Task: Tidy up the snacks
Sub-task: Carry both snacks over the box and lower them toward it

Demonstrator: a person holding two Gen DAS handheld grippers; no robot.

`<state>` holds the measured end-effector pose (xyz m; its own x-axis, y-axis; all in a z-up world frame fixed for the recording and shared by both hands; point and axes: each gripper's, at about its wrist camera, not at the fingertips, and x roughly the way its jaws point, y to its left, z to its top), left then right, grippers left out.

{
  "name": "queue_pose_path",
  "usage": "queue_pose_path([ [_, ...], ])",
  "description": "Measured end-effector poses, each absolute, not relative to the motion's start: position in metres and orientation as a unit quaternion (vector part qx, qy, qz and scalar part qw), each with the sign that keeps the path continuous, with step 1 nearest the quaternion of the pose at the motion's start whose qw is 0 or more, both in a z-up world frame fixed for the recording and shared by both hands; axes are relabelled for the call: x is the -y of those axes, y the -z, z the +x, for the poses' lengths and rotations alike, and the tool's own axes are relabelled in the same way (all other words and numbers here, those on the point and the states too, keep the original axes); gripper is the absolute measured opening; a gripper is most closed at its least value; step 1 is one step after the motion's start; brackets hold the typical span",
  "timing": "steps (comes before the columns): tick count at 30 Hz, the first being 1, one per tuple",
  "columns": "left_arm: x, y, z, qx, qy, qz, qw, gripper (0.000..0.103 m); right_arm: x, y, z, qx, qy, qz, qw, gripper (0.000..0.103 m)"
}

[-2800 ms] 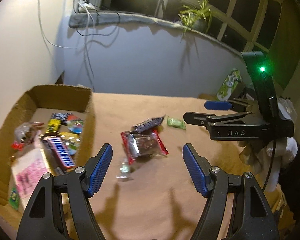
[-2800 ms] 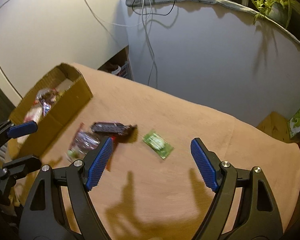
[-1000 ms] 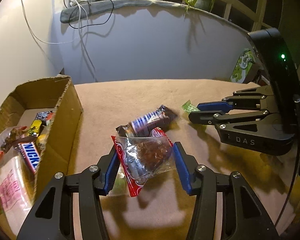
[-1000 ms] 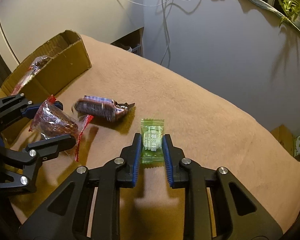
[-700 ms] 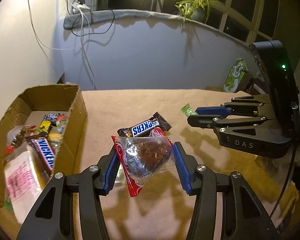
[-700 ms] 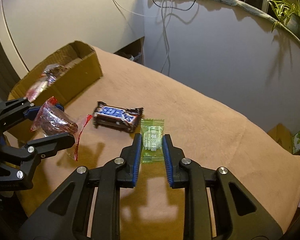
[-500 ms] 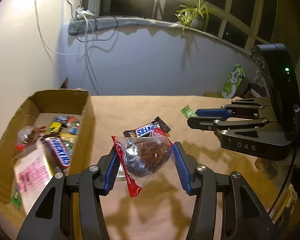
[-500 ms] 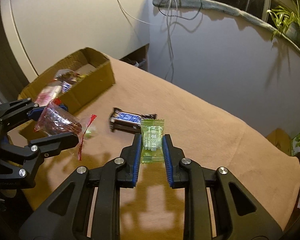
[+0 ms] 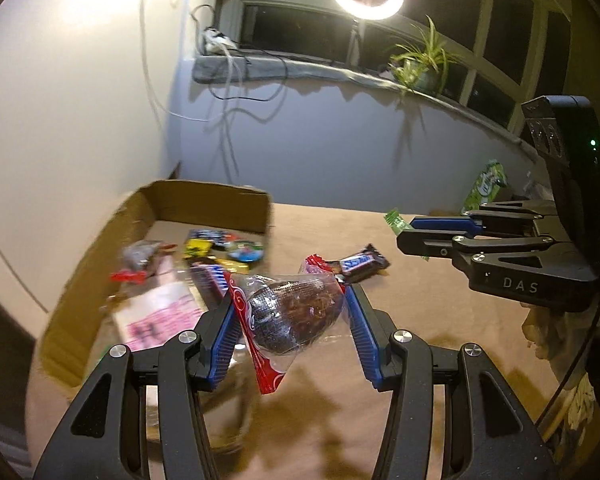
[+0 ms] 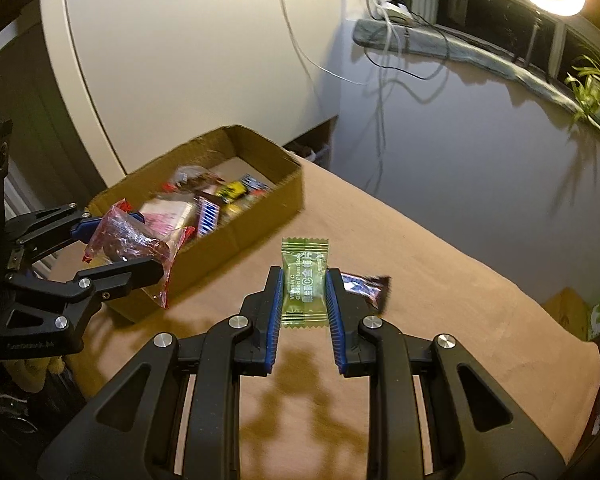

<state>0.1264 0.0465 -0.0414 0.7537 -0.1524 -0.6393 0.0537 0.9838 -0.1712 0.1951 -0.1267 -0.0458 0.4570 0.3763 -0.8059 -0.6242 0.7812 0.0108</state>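
Two grippers hang above a desk draped in tan cloth, and the landmark is the open cardboard box at the desk's left end. Inside the box lie mixed snacks: a pink-printed packet, a blue bar wrapper, and small yellow and red sweets, blurred. Right of the box, the left gripper has its jaws clamped on a clear bag with red edging that holds a dark, lumpy cake; the bag is off the desk, just beside the box's near corner. Farther right of the box, the right gripper has its jaws pressed together on a small green sweet packet, held upright in the air. One dark chocolate bar with a blue label lies flat on the cloth to the right of the box, between the two grippers and touching neither.
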Motion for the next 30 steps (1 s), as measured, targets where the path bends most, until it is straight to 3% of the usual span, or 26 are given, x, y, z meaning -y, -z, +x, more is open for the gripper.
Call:
queue_pose_path([
  [30,-0.142,0.048,0.11,-0.336,0.005,-0.116,0.935,0.051,-0.001,0.067,0.213,-0.436,-0.346,-0.168,0.814,0.022],
])
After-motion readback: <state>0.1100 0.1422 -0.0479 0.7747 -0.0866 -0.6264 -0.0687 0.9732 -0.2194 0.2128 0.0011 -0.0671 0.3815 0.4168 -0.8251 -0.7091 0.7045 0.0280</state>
